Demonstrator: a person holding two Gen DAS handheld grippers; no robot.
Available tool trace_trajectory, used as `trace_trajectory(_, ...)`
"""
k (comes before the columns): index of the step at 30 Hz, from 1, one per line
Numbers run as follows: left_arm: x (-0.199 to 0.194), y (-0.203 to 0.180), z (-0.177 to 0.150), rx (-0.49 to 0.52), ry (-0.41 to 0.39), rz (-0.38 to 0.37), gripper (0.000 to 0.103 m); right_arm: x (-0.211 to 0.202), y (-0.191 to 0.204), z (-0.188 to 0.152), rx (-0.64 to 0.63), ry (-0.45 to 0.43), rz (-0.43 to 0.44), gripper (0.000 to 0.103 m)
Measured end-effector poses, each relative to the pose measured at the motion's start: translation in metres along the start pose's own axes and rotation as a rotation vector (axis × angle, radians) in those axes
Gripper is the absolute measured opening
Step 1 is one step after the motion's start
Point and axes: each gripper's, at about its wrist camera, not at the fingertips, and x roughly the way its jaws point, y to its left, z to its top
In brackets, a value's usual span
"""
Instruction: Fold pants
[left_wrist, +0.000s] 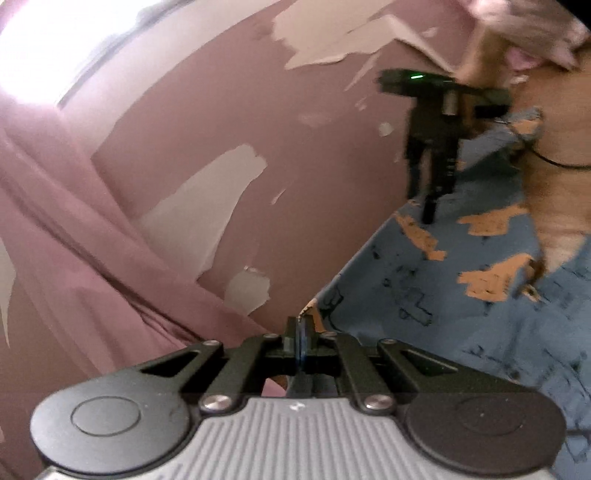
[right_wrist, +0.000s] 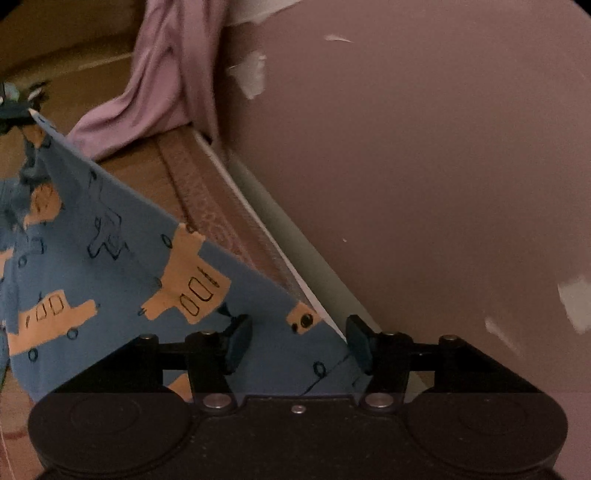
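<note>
The pants (left_wrist: 461, 317) (right_wrist: 122, 266) are blue with orange vehicle prints. My left gripper (left_wrist: 301, 332) is shut on one corner of them, and the cloth runs away to the right from there. In the right wrist view that same left gripper (right_wrist: 13, 109) sits far at the upper left, holding the corner up. A straight edge of cloth stretches from it down to my right gripper (right_wrist: 300, 343). The right gripper is open, its pads (right_wrist: 238, 341) wide apart with the pants lying between them. From the left wrist view the right gripper (left_wrist: 424, 201) points down over the pants' far edge.
A pink wall (right_wrist: 424, 166) with peeled paint patches stands close behind. A pink curtain (right_wrist: 166, 74) (left_wrist: 74, 240) hangs beside it. A brown bed surface (right_wrist: 140, 177) with a patterned edge lies below. A person's arm (left_wrist: 554, 192) and a black cable are at the right.
</note>
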Motion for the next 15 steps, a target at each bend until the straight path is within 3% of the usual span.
trace_trajectory(3,-0.016,-0.007,-0.001,0.079,-0.052,-0.003,0.001,-0.002,0.008,0.009,-0.096,0.034,-0.008,0.071)
trace_trajectory(5,-0.022,-0.009,-0.001,0.102,-0.071,-0.002,0.001,-0.002,0.013,0.016,-0.144,0.066,0.008,0.068)
trace_trajectory(7,-0.027,-0.011,0.000,0.102,-0.074,-0.001,0.001,-0.002,0.021,0.022,-0.191,0.098,0.025,0.049)
trace_trajectory(8,-0.028,-0.011,0.000,0.103,-0.072,-0.002,0.001,-0.002,0.025,0.023,-0.214,0.112,0.033,0.023)
trace_trajectory(9,-0.029,-0.010,0.000,0.105,-0.067,-0.003,0.001,-0.003,0.030,0.025,-0.236,0.120,0.035,0.005)
trace_trajectory(12,-0.030,-0.005,0.000,0.081,-0.033,-0.011,0.001,-0.017,0.043,0.023,-0.265,0.116,0.000,0.000)
trace_trajectory(15,-0.029,0.007,0.001,0.007,0.013,-0.034,0.001,-0.050,0.059,0.015,-0.256,0.057,-0.069,0.000)
